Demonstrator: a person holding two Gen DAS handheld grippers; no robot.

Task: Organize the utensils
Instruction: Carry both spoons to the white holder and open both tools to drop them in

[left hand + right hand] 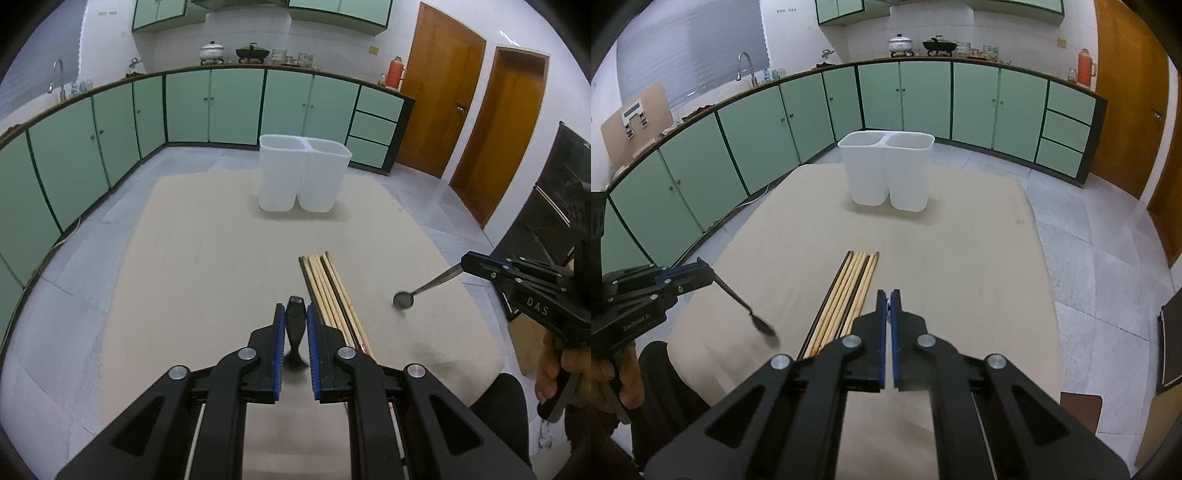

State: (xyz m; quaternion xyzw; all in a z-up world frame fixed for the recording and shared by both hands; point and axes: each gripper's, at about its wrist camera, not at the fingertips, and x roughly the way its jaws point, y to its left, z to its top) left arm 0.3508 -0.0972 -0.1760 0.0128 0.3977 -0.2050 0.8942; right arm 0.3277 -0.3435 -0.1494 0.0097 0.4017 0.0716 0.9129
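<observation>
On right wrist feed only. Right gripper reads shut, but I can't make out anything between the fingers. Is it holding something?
Observer: Yes. The left wrist view shows the right gripper shut on the handle of a metal spoon, with the bowl hanging down over the tan cloth.
Operator: Bowl touching the cloth?
Observer: Cannot tell. It is low, with its shadow right under it.
Operator: How is the left gripper's grip on the black spoon?
Observer: The left gripper has the handle of the black spoon centred between its blue pads. The handle end pokes just past the fingertips.
</observation>
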